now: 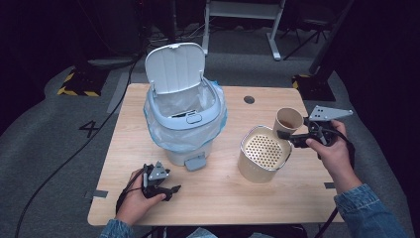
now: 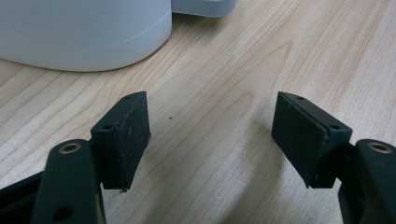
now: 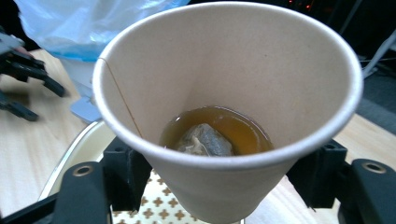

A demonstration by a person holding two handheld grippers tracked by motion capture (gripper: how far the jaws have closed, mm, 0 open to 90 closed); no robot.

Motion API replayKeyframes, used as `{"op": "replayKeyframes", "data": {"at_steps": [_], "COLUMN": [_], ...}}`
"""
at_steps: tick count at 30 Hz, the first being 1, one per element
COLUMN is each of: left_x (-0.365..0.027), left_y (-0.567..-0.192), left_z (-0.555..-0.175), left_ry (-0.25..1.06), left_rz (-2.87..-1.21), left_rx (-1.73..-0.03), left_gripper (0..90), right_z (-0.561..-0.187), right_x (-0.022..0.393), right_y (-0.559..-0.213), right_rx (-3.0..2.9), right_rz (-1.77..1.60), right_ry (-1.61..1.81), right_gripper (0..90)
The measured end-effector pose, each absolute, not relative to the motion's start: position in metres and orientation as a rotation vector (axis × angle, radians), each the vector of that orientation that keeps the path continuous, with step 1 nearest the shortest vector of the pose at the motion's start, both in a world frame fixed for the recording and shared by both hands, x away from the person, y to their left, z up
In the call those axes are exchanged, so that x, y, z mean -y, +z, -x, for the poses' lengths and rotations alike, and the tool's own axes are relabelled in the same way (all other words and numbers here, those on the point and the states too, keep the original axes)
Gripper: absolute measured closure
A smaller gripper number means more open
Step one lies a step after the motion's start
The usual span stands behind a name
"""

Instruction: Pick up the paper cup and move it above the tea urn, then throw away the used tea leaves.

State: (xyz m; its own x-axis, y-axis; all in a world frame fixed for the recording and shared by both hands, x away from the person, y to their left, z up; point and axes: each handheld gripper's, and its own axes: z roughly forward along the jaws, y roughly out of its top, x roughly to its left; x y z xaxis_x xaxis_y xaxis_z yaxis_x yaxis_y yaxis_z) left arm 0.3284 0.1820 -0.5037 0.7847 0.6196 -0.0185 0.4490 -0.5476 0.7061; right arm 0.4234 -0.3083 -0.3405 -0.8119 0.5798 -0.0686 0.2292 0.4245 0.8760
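Teabag in paper cup clear from right gripper view; high view too small.

The pale wooden table was evenly lit from above while the room behind stayed almost black. Soft shadows lay beneath the black jaws, and the nearby beige paper cup looked slightly soft.

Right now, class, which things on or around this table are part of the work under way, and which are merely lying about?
In use:
- paper cup with tea and a teabag, held in the right claw
- strainer pot under the cup
- bin, lid up

Lying about:
- left claw, open, resting on the table
- desk frame behind
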Motion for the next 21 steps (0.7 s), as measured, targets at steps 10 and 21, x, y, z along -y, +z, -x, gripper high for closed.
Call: {"op": "replayKeyframes", "data": {"at_steps": [10, 21], "left_x": [-0.1818, -0.1818], "left_y": [-0.5038, -0.5039], "left_z": [-0.3283, -0.3281], "left_ry": [0.302, 0.304], "left_rz": [-2.242, -2.242], "left_rx": [-0.789, -0.79], "left_gripper": [28.3, 28.3], "right_z": [-0.4233, -0.4197], "right_x": [0.3064, 0.3022], "right_y": [-0.3411, -0.3379], "right_rx": [-2.285, -2.258], "right_rz": [-0.559, -0.41], "right_ry": [1.176, 0.963], "right_gripper": [31.4, 31.5]}}
